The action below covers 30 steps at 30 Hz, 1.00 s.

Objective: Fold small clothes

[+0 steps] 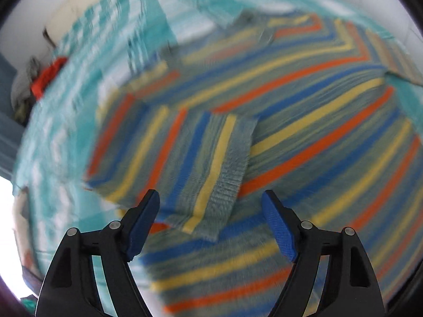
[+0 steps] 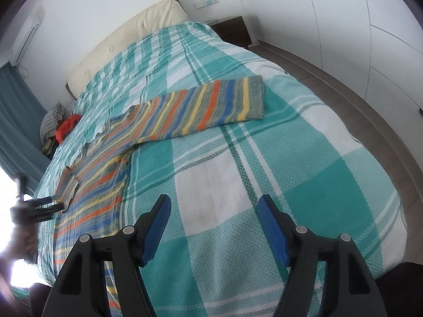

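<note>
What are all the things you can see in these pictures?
sweater: one, striped orange, blue, yellow and grey, spread on the bed, one sleeve folded over its body, the other stretched out.
bedspread: one, teal and white checks, covering the bed.
headboard: one, cream, against the wall.
clothes pile: one, grey and orange, beside the bed's far side.
nightstand: one, dark, by the far corner.
curtain: one, teal, at the window.
left gripper: black with blue pads, open, over the folded sleeve.
right gripper: black with blue pads, open, over the bedspread.
</note>
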Available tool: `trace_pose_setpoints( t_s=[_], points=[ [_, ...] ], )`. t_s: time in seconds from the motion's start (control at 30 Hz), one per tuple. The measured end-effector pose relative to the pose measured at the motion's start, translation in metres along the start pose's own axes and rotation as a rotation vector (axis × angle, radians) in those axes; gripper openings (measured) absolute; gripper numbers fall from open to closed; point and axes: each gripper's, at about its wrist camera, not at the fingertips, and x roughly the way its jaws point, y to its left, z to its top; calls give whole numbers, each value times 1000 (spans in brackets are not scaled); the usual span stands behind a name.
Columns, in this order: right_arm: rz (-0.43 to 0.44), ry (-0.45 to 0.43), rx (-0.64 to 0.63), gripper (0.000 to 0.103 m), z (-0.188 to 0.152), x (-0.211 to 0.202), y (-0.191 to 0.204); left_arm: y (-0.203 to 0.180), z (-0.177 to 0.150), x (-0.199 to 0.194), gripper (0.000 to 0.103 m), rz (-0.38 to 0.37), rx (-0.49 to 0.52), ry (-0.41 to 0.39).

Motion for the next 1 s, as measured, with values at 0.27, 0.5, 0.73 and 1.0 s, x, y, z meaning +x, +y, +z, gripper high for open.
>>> trace_pose_setpoints(
  t_s=[0.27, 0.5, 0.73, 1.0],
  points=[
    [-5, 10, -81, 68, -3, 8, 17, 136, -27, -45, 4, -89, -561, -145],
    [-3, 27, -108, 68, -3, 17, 22, 284, -128, -34, 3, 88, -1065, -44],
    [-25, 53, -157, 68, -9, 26, 32, 276, -148, -17, 3, 123, -1093, 5],
    [-50, 61, -173, 68, -11, 30, 32, 286, -157, -2, 2, 173, -1079, 49]
  ],
)
